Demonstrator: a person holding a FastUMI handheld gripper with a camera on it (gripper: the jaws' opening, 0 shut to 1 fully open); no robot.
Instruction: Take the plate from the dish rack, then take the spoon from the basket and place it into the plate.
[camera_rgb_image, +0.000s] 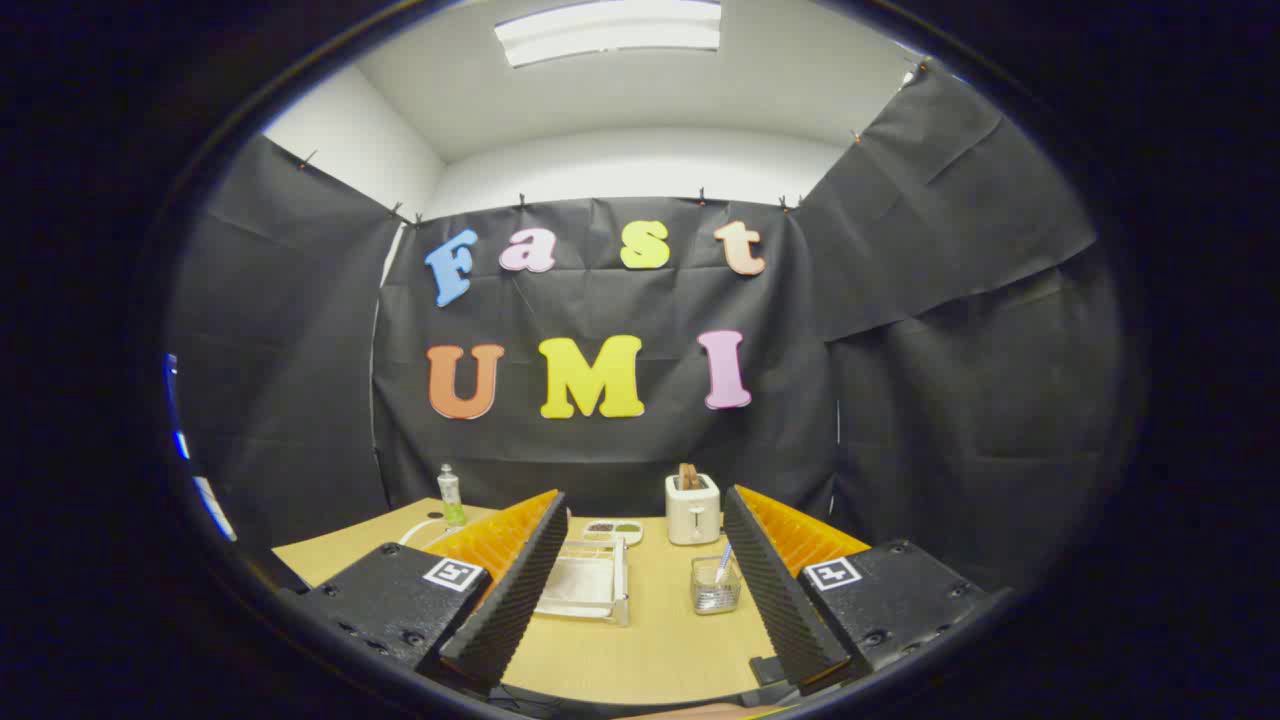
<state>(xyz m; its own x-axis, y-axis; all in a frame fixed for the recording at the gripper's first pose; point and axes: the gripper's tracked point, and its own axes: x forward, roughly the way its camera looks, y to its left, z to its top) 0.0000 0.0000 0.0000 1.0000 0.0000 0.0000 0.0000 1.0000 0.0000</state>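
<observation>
My gripper (645, 505) is open, its two fingers spread wide above the wooden table (640, 645) with nothing between them. Between and beyond the fingers, toward the left one, stands a clear dish rack (585, 582); a pale plate seems to lie in it, though that is hard to make out. Near the right finger sits a small mesh basket (716, 588) with a spoon (723, 563) standing upright in it. Both are well ahead of the fingertips and untouched.
A white toaster (693, 508) with toast in it stands at the back of the table. A small dish (613, 529) lies left of it. A bottle (451, 495) and a white round object (425, 530) sit beyond the left finger.
</observation>
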